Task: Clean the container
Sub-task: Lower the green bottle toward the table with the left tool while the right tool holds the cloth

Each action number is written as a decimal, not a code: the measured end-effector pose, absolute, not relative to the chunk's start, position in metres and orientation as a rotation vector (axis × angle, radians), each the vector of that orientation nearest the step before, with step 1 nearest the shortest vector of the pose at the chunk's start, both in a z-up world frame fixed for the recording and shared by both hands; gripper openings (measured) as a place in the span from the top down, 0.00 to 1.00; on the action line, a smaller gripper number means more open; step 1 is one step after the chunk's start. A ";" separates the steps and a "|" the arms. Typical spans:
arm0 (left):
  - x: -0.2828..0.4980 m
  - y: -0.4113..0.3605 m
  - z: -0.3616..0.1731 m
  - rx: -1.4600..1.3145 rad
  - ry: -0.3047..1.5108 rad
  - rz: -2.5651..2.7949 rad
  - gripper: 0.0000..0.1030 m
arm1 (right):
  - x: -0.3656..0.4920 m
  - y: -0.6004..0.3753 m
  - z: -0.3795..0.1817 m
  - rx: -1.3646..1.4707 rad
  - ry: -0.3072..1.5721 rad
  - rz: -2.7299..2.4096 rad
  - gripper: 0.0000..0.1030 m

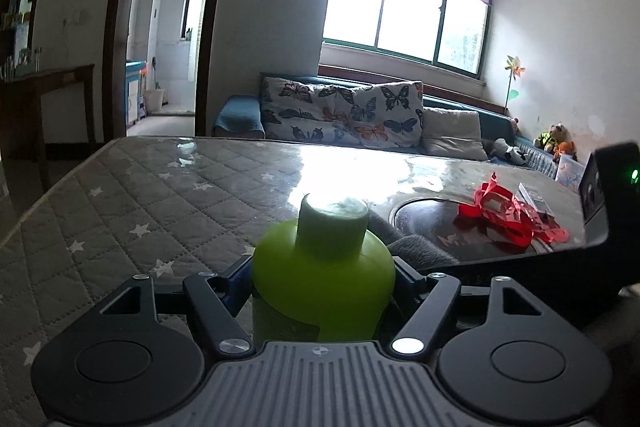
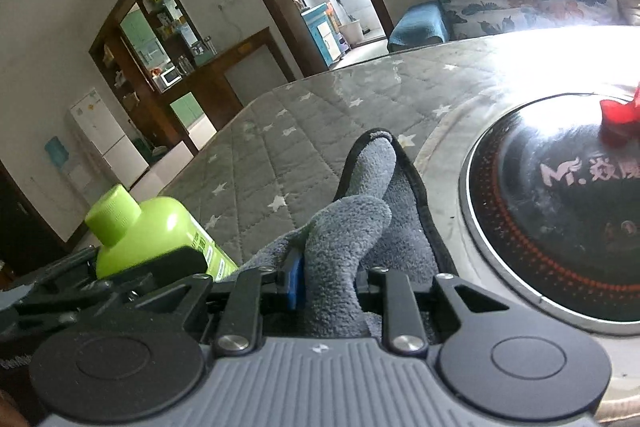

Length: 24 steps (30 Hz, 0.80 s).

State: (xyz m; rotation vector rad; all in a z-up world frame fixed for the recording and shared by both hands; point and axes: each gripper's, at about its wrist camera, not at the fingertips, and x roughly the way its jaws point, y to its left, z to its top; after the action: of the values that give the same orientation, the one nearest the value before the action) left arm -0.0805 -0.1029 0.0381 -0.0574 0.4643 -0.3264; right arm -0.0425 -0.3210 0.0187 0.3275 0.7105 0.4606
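A lime-green plastic bottle (image 1: 324,275) with its cap on stands upright between the fingers of my left gripper (image 1: 322,269), whose pads sit against both its sides. In the right wrist view the same bottle (image 2: 160,227) shows at lower left, just left of a grey fleecy cloth (image 2: 352,219). My right gripper (image 2: 328,283) is shut on a thick fold of that cloth, with a blue pad (image 2: 293,285) pressed on its left side. The rest of the cloth lies on the table ahead. Cloth and bottle are close together but apart.
The table (image 1: 140,195) has a quilted grey star-pattern cover under clear film. A round black glass plate with a metal rim (image 2: 560,211) is set into it at right, with red ribbon (image 1: 508,215) and a small box (image 1: 536,199) on it. A sofa with cushions (image 1: 344,115) stands behind.
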 end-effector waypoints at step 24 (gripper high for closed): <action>-0.113 -0.092 0.030 -0.049 0.464 -0.272 0.00 | -0.053 -0.342 0.044 0.364 0.660 0.460 0.48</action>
State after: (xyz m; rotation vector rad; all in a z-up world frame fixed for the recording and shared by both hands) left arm -0.1130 -0.0919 0.0303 -0.0493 0.4642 -0.2718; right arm -0.0527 -0.3420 0.0436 0.3639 0.6605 0.4601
